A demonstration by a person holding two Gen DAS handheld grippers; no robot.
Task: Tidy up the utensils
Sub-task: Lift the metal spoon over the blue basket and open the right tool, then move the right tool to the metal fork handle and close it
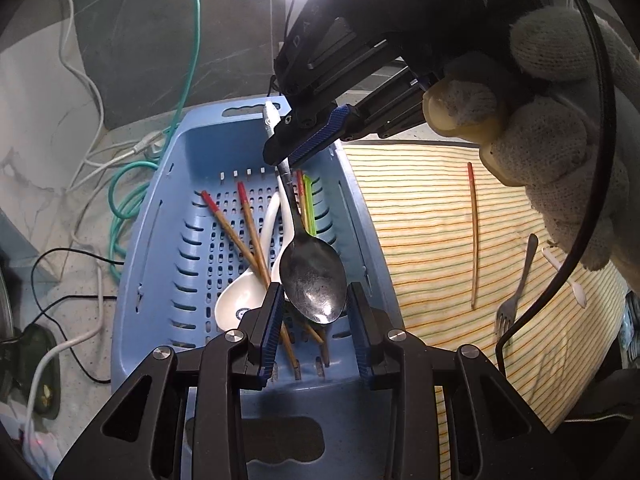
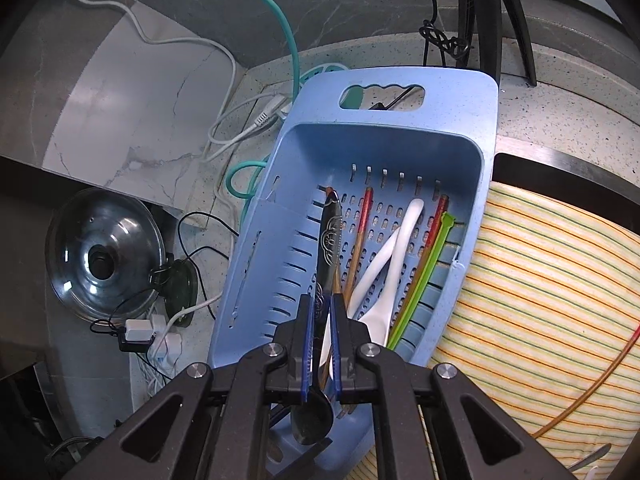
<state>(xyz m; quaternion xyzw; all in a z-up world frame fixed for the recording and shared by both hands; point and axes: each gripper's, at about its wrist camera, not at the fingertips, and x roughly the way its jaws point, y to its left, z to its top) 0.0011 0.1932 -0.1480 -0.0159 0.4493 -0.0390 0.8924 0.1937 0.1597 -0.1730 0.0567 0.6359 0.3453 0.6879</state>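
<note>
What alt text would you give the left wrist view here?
The right gripper holds a metal spoon by its handle over a blue basket holding chopsticks and a white spoon. The open left gripper is below; a chopstick and fork lie on the striped cloth.

Glossy, tarnished metal spoon [image 1: 314, 276], matt perforated plastic basket [image 1: 160, 248], wooden chopsticks [image 1: 234, 236], striped woven cloth [image 1: 432, 216].

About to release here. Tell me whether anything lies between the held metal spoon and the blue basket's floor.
Yes. The right gripper holds the dark metal spoon over the blue slotted plastic basket; under its bowl lie white ceramic soup spoons and red-tipped wooden chopsticks, so it would land on those.
</note>
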